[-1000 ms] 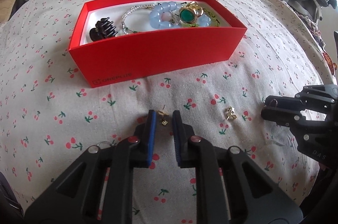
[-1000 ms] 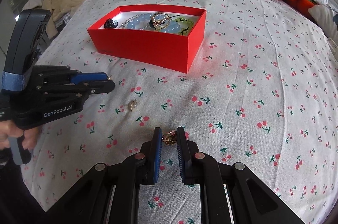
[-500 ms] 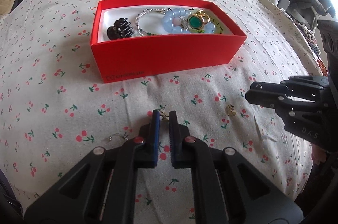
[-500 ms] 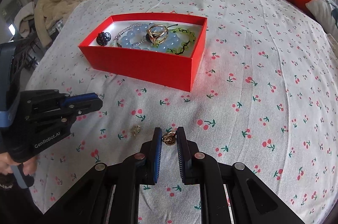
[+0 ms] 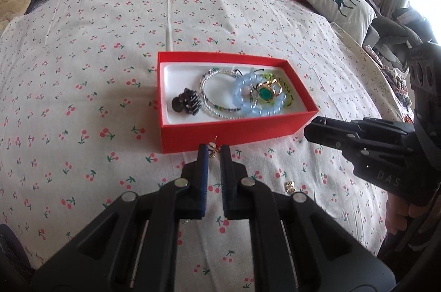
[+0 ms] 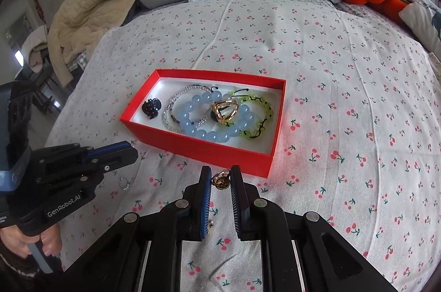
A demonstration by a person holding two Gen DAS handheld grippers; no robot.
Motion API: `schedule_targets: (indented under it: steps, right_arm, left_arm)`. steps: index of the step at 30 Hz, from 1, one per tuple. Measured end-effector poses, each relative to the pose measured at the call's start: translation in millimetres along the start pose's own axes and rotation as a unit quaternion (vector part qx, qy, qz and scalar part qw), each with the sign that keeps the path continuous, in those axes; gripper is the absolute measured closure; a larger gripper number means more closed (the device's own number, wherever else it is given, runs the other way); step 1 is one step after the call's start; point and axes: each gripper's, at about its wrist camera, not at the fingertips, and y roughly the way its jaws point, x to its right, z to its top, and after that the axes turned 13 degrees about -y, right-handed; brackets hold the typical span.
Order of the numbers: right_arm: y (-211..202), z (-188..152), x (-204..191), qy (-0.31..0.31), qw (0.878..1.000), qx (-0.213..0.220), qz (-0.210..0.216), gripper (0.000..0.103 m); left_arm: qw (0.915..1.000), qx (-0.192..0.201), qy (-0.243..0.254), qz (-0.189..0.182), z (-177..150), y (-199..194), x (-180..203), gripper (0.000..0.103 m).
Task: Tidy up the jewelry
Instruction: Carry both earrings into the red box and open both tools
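- Left gripper nearly closed, pinching a small gold earring above the cherry-print bedsheet, just short of the red box.
- Right gripper likewise clamped on a gold ring-shaped earring, near the box's front wall.
- Inside the box: blue bead bracelet, black hair claw.

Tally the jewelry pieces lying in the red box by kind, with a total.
In the red box:
Bracelets: 3 (blue bead, clear bead, green)
Gold ring: 1
Dark hair claw: 1
Total: 5
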Motion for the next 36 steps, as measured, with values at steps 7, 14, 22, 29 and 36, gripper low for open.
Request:
schedule_targets:
  steps: [7, 14, 22, 29, 36]
  right_arm:
    - [-6, 24, 12, 0.029, 0.999, 0.023, 0.015, 0.089]
    - [2, 30, 30, 0.065, 0.998, 0.023, 0.015, 0.089]
    - [12, 29, 42, 0.073, 0.997, 0.015, 0.012, 0.089]
    - [12, 33, 46, 0.072, 0.997, 0.015, 0.016, 0.089]
    - [18, 43, 44, 0.065, 0.998, 0.013, 0.015, 0.089]
  left_arm:
    - [0.9998, 0.015, -0.001, -0.013, 26, 4, 12, 0.094]
    - [0.9996, 0.017, -0.003, -0.021, 41, 23, 13, 0.094]
    - [0.9996, 0.019, -0.004, -0.019, 47, 38, 16, 0.092]
    - [0.9996, 0.025, 0.008, -0.005, 37, 12, 15, 0.064]
    - [0.9998, 0.018, -0.007, 0.008, 21, -9, -6, 0.046]
